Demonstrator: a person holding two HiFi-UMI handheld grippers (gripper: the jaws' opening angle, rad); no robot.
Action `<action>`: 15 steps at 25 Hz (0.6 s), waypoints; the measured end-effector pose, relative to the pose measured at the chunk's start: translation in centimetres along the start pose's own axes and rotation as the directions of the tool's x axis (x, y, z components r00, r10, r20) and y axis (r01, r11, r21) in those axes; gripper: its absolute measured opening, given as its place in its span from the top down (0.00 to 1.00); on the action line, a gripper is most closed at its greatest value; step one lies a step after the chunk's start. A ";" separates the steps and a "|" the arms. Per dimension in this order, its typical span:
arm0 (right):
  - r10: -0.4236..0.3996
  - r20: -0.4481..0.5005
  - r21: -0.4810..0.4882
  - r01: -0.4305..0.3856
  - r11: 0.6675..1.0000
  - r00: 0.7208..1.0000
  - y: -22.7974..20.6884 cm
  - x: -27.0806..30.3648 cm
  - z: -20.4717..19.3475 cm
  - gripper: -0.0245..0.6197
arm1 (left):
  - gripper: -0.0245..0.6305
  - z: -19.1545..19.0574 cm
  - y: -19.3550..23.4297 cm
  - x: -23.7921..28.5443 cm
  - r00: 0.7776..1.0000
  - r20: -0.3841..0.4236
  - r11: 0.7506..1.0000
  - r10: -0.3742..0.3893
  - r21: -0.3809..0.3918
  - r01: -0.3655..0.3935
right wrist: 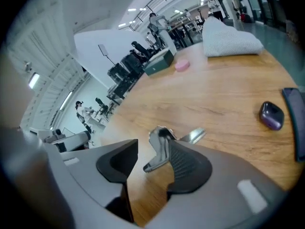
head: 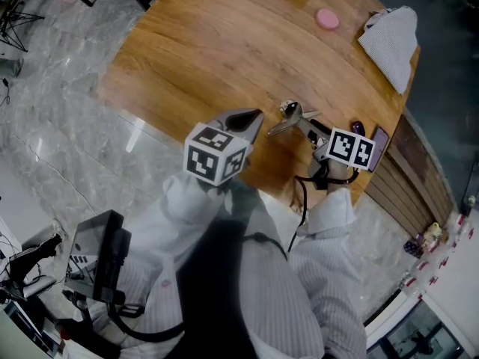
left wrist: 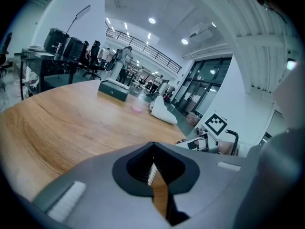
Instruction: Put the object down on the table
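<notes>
A silvery metal tool lies on the round wooden table near its right edge. In the right gripper view the metal tool sits between the jaws of my right gripper and leans against the right-hand pad. The left-hand pad stands clear of it, so the jaws are open. In the head view my right gripper reaches the tool from the right. My left gripper hovers just left of the tool with its jaws together and nothing between them. The left gripper shows only a thin slit.
A dark purple mouse and a phone lie to the right of my right gripper. Further back on the table are a pink disc, a folded striped cloth and a dark box. The table edge runs close behind both grippers.
</notes>
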State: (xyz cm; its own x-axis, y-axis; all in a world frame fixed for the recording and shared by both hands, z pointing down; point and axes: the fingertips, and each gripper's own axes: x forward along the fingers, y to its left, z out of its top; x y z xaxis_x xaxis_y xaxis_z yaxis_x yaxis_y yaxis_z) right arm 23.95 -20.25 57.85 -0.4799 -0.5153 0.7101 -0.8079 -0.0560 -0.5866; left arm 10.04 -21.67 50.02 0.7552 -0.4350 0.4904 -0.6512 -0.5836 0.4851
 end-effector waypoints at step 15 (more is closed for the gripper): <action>0.106 0.632 -0.465 0.266 0.845 0.768 18.6 -13.6 7.0 0.94 | 0.96 10.5 -7.6 -3.7 0.972 0.214 0.972 -0.097 0.229 0.047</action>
State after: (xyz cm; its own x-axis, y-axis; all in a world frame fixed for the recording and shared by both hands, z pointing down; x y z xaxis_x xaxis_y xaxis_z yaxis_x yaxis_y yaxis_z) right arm 17.88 -20.24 34.56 -0.2381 -0.9419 0.2371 -0.9689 0.2132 -0.1260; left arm 12.98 -22.77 36.89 0.8132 -0.5130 0.2748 -0.5809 -0.7446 0.3289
